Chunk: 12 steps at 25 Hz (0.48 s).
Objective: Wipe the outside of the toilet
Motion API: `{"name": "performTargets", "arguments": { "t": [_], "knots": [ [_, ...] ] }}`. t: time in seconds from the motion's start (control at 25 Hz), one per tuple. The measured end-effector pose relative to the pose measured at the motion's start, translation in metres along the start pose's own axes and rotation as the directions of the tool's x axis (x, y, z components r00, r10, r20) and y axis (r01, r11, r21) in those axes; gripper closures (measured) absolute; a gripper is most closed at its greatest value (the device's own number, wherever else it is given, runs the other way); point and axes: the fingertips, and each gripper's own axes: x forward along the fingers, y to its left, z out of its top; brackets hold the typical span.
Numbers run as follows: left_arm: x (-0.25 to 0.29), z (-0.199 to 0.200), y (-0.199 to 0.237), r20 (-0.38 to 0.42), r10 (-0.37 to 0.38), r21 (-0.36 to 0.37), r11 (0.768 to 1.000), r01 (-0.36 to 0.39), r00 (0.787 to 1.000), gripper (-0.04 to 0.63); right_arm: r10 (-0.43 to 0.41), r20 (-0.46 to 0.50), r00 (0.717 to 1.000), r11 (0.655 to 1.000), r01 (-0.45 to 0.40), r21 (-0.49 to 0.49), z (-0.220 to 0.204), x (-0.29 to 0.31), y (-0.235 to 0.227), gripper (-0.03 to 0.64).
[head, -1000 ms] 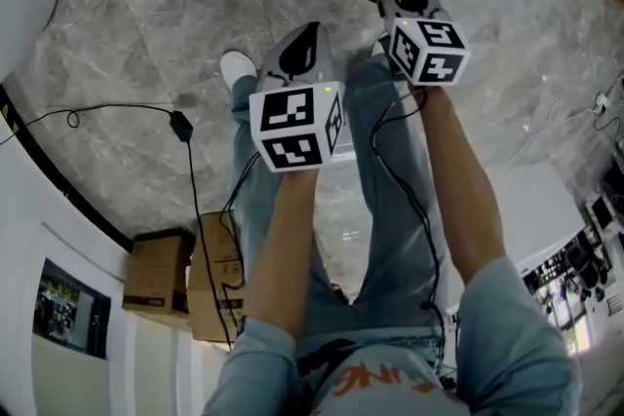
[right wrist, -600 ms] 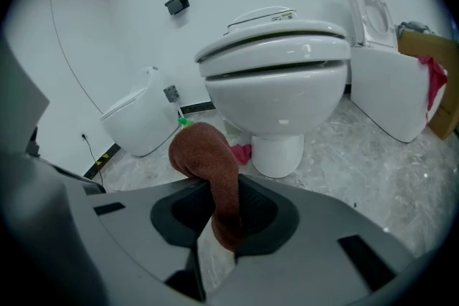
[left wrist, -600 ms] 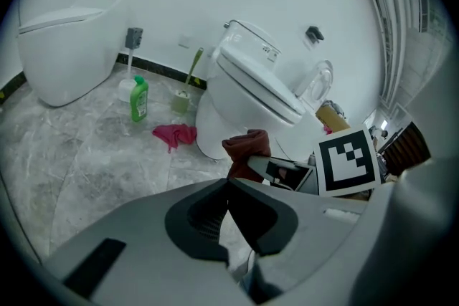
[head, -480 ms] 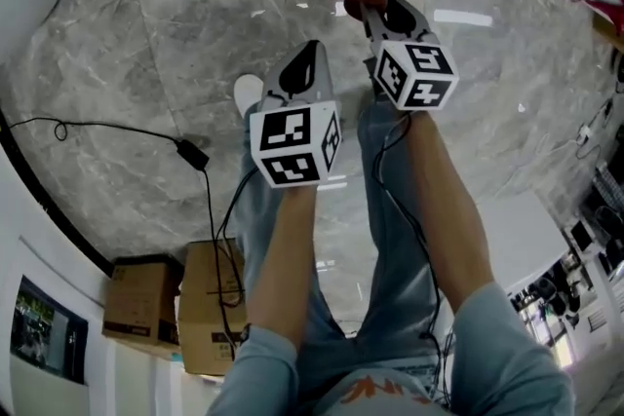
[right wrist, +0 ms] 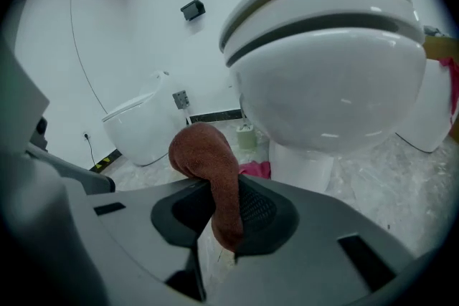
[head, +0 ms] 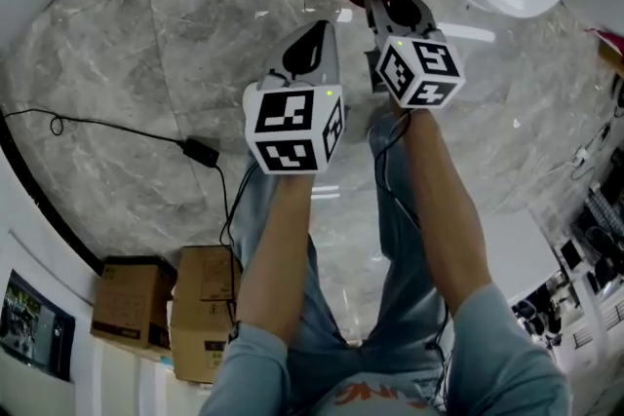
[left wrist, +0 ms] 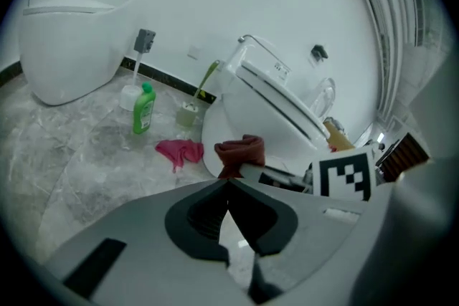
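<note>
**Right gripper** [right wrist: 219,208]: jaws clamped on a rust-red cloth [right wrist: 208,154]. The cloth bunches above the tips, and a narrow tail hangs down between the pads. It is held in the air facing the toilet, near it but not touching.

**Toilet** [right wrist: 326,61]: white, lid down. It stands on the marble floor [head: 146,63] at the floor's far edge, against the wall. The rounded front of the bowl is turned toward the cloth.

**Left gripper** [left wrist: 228,186]: jaws together, tips meeting, nothing between them. It is carried just beside the right gripper and a little behind it.

**Loose items**: a pink cloth [left wrist: 179,150] lies near the toilet's foot. A green bottle [left wrist: 144,110] stands along the same wall edge of the floor.

**Handling note (judgement)**: the step in hand appears to be bringing the cloth onto the bowl's outer shell.
- Lead with the bunched head of the cloth, so that fabric meets the porcelain rather than the hard jaw tips.
- Keep the clamp firm, because only a thin fold sits between the pads and drag could pull it free.
- Follow the curve in overlapping strokes from below the lid down toward the pedestal, pressing lightly.
- Hold the idle left gripper off the bowl.
</note>
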Motion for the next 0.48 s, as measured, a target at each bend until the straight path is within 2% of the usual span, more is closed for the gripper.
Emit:
{"name": "performTargets", "arguments": {
  "t": [0.08,0.28,0.48],
  "knots": [
    [0.004,0.007,-0.002,0.010,-0.019,0.005,1.000,0.019,1.000,0.600,-0.008,0.022,1.000,0.999,0.007,0.035,0.000,0.007,-0.005,0.541],
    [0.008,0.021,-0.002,0.019,-0.025,0.076,0.997,0.024,0.999,0.600,-0.034,0.071,0.997,0.994,0.027,0.103,0.004,0.023,-0.023,0.541],
    [0.009,0.026,0.012,0.015,-0.001,0.113,0.994,0.000,1.000,0.600,-0.073,0.093,0.993,0.989,0.061,0.135,0.008,0.028,-0.044,0.541]
  ]
}}
